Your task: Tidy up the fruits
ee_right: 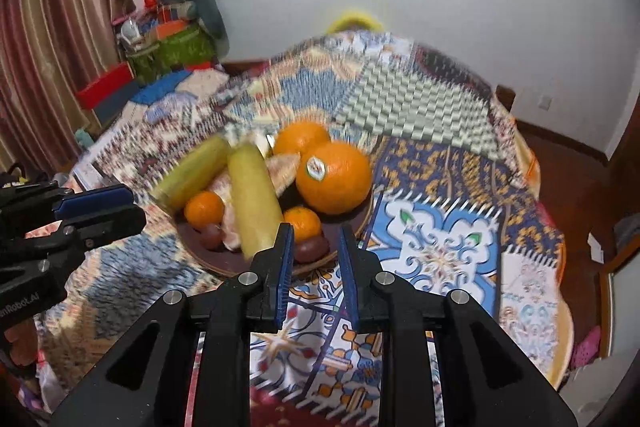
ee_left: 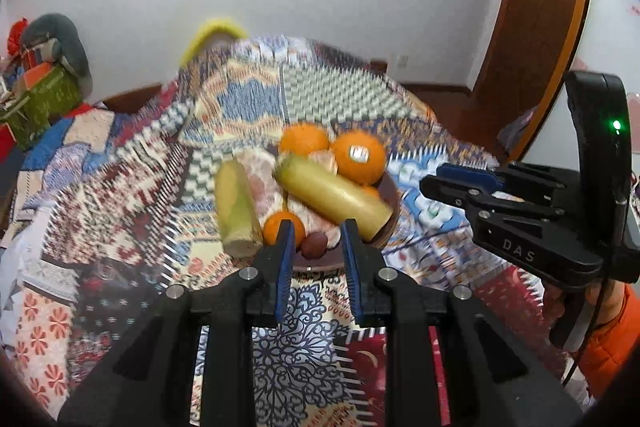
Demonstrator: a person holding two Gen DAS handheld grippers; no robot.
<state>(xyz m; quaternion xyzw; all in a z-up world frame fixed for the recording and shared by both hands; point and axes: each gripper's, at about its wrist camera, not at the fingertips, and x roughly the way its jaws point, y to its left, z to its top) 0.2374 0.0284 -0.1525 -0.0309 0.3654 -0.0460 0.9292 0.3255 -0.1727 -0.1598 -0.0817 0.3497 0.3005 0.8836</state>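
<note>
A dark brown plate (ee_right: 224, 263) on the patterned tablecloth holds two large oranges (ee_right: 334, 177), small mandarins (ee_right: 205, 209), dark red plum-like fruits (ee_right: 310, 248), peeled pomelo pieces (ee_right: 286, 165) and a yellow-green cane piece (ee_right: 256, 203). A second cane piece (ee_left: 236, 207) leans at the plate's left rim. My left gripper (ee_left: 316, 239) is open and empty just before the plate's near rim (ee_left: 320, 267). My right gripper (ee_right: 314, 241) is open and empty at the near rim. Each gripper shows in the other's view: the right one (ee_left: 456, 183), the left one (ee_right: 108, 207).
The round table wears a patchwork cloth (ee_right: 440, 247). A yellow chair back (ee_right: 354, 19) stands behind its far edge. Boxes and bags (ee_right: 172, 43) pile up at the back left by a striped curtain. A wooden door (ee_left: 540, 27) is at the right.
</note>
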